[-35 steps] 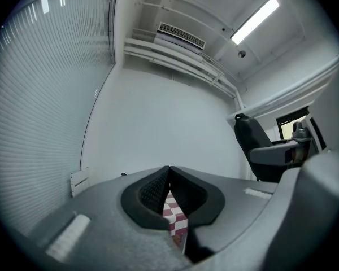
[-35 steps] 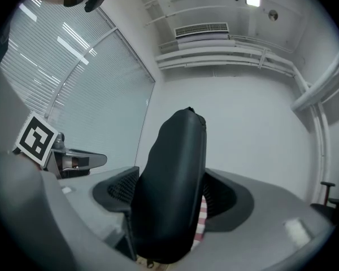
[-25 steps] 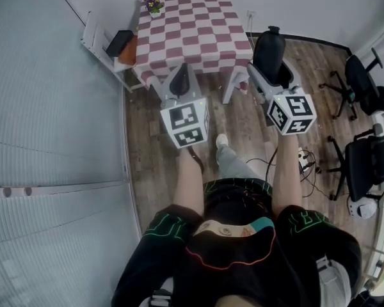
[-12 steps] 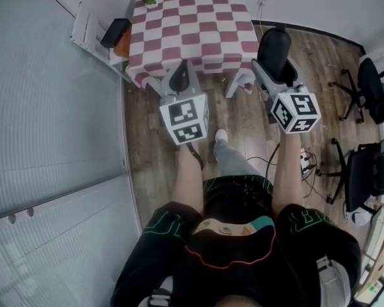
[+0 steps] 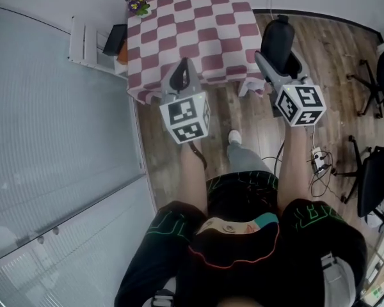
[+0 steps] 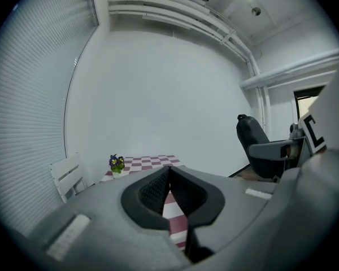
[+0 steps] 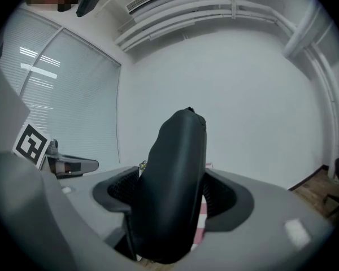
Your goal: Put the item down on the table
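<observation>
My right gripper [image 5: 276, 66] is shut on a tall black pouch-like item [image 5: 278, 38], held upright in the air just off the right front corner of the table [image 5: 198, 18] with its red-and-white checked cloth. In the right gripper view the black item [image 7: 172, 185] fills the gap between the two pads. My left gripper [image 5: 184, 69] is shut and holds nothing; its tip sits over the table's front edge. Its jaws meet in the left gripper view, with the checked table [image 6: 150, 162] beyond them and the black item [image 6: 250, 135] at the right.
A small pot of purple flowers [image 5: 138, 5] stands at the table's far left corner. A white rack [image 5: 89, 40] with a black and an orange object leans beside the table's left side. Blinds run along the left. Office chairs [image 5: 379, 178] and floor cables [image 5: 320, 165] lie at the right.
The person has walked forward, so the table has come nearer to both grippers. The left tip now overlaps the table's front edge. The right gripper still holds the black item.
</observation>
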Available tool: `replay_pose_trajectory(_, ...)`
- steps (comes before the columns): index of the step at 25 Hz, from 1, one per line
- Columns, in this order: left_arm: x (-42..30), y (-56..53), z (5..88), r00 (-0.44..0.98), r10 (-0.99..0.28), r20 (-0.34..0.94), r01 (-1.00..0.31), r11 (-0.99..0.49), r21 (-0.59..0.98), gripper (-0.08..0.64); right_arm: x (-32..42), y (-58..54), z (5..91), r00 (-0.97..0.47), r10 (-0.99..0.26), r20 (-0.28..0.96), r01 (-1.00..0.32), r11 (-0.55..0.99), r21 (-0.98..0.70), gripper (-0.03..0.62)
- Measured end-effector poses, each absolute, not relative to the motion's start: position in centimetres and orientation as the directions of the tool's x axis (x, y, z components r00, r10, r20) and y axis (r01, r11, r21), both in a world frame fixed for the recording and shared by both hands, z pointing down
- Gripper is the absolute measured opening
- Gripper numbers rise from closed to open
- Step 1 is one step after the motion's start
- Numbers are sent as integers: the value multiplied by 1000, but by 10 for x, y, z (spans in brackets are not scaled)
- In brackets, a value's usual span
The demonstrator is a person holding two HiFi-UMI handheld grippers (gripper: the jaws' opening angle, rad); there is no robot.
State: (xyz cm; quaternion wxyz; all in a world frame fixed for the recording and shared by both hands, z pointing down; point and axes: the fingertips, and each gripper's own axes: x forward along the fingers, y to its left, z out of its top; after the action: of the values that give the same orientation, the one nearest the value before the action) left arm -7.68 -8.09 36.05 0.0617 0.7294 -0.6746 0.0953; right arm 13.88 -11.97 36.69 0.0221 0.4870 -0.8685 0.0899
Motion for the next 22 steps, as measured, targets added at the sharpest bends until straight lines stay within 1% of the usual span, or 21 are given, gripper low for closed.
replay_pose_trajectory(5,-64,-112,347,88,-975,204,-993,-101,-53,9,138,-149,377,-542,-830,131,-837,520,-172,351)
replay_pose_trajectory(11,-64,-131,334,78,-982,173,-994,-89,-62,9,136,-174,362,-561,-823,94,-824,543,-163,351)
replay_pose_trajectory(22,-93,-144,300,11,-994,108,-995,-22,-96,9,116,-203,329,-599,-801,13,-792,590,-160,351)
